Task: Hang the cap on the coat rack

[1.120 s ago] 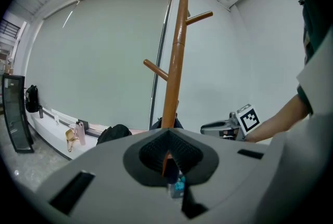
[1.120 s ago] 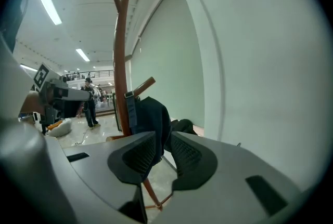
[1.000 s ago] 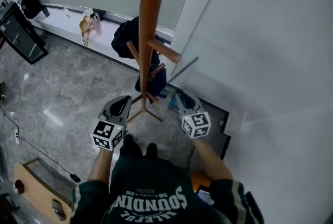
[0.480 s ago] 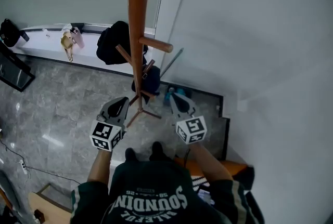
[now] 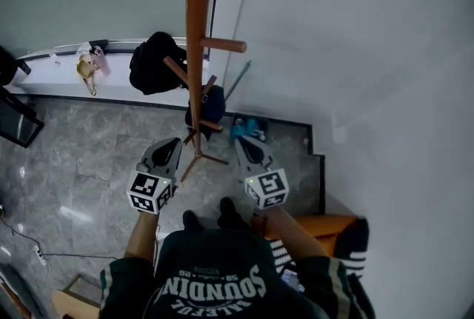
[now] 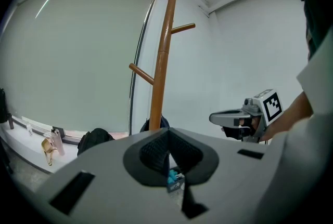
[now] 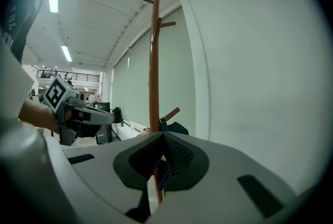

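The cap (image 5: 212, 104) — taken to be the dark blue thing with a strap and buckle — is seen hung low on the coat rack (image 5: 198, 21), on a short peg at the right side of the pole, so the hanging is judged to be done already. The rack's long axis is upright, and the cap is draped close against it. From the tools the cap lies ahead and lower down, roughly midway between the two. The right gripper (image 5: 244, 141) is judged slightly the nearer, being on the cap's side of the pole. Its jaws are pressed together with nothing between them. The left gripper (image 5: 174, 143) is likewise closed and empty; only the floor is glimpsed past its pads. Both are held apart from the rack and touch neither it nor the cap, so any coming move is judged to be a plain withdrawal along the line they point — the pole being the one thing to be kept clear of. One cap, one rack and two grippers are counted; three bare pegs higher up are counted in the left gripper view. One black backpack (image 5: 154, 62) is seen on the ledge (image 5: 44, 77) behind the rack.
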{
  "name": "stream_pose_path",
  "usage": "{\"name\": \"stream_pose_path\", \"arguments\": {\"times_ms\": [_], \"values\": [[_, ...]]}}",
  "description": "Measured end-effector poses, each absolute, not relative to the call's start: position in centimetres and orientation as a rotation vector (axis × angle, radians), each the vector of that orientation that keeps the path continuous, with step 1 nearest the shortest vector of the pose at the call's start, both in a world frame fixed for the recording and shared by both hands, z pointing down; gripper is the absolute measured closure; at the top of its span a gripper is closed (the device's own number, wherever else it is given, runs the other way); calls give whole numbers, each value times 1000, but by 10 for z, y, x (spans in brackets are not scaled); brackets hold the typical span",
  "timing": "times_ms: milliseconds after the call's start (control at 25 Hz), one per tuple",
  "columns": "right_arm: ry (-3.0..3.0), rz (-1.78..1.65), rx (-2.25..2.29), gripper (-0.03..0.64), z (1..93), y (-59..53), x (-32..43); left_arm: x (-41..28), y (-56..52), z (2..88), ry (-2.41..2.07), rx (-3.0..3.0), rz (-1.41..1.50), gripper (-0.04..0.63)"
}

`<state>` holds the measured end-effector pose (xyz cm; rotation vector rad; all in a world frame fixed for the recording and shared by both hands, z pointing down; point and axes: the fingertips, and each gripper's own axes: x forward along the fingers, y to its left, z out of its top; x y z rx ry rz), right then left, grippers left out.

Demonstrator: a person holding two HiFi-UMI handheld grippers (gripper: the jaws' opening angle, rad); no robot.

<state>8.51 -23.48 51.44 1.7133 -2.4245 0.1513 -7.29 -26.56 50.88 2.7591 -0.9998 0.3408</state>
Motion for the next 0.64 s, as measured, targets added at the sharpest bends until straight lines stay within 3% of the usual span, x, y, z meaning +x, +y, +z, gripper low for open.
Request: {"name": "stream_pose_path", "arguments": {"times_ms": [640], "values": [[-2437, 148, 1706, 618, 512, -228, 79, -71, -258, 509, -993, 2762, 336, 595]]}}
